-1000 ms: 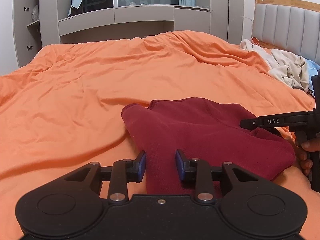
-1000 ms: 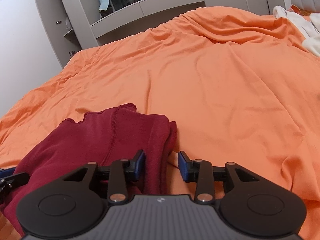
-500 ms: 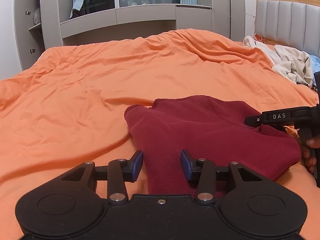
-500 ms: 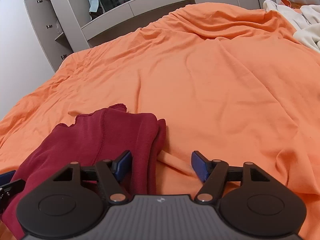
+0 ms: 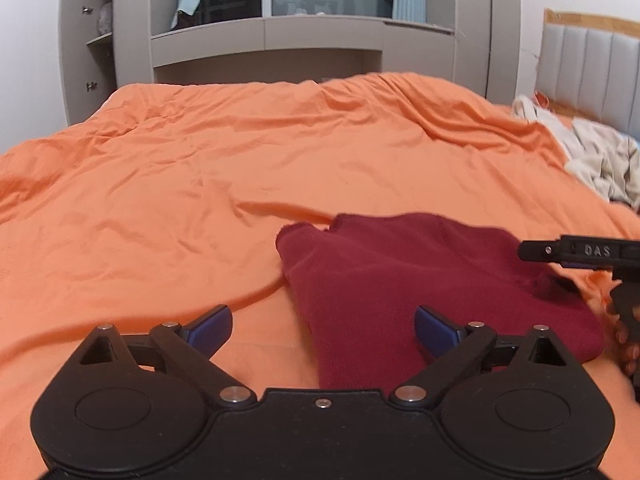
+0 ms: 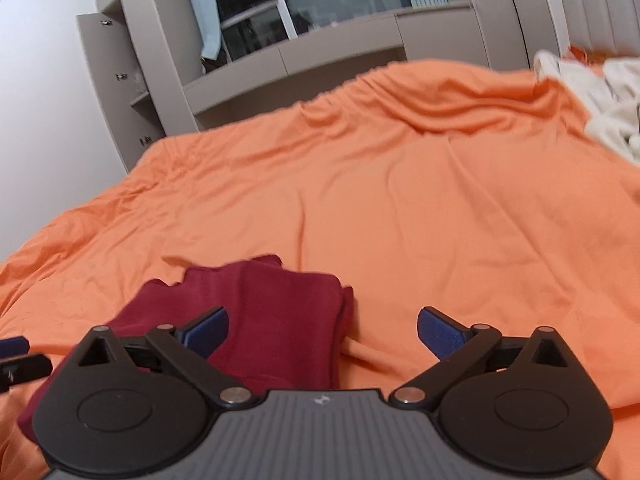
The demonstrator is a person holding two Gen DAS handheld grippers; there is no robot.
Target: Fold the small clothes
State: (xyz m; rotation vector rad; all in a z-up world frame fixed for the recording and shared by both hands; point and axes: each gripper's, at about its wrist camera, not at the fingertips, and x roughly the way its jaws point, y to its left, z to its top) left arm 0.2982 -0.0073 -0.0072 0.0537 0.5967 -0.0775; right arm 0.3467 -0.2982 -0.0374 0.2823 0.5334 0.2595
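A dark red garment (image 5: 420,288) lies folded on the orange bed sheet (image 5: 200,184). My left gripper (image 5: 323,322) hovers at its near left corner. Its jaws are opening, spread wide, and the cloth lies between the blue pads untouched. My right gripper (image 6: 322,326) is at the garment's (image 6: 272,312) right folded edge. Its jaws are also opening and grip nothing; its left pad hangs over the cloth. In the left wrist view one of the right gripper's fingers (image 5: 560,250) reaches in from the right edge, with the person's hand (image 5: 624,340) below it.
A pile of pale clothes (image 5: 600,156) lies at the far right by the padded headboard (image 5: 592,64). Grey wardrobe shelving (image 5: 264,40) stands beyond the bed. Wrinkled orange sheet (image 6: 440,220) stretches ahead and to the left.
Both grippers have spread their jaws wide and let go of the red garment, which now rests on the sheet. The right gripper has lifted a little.
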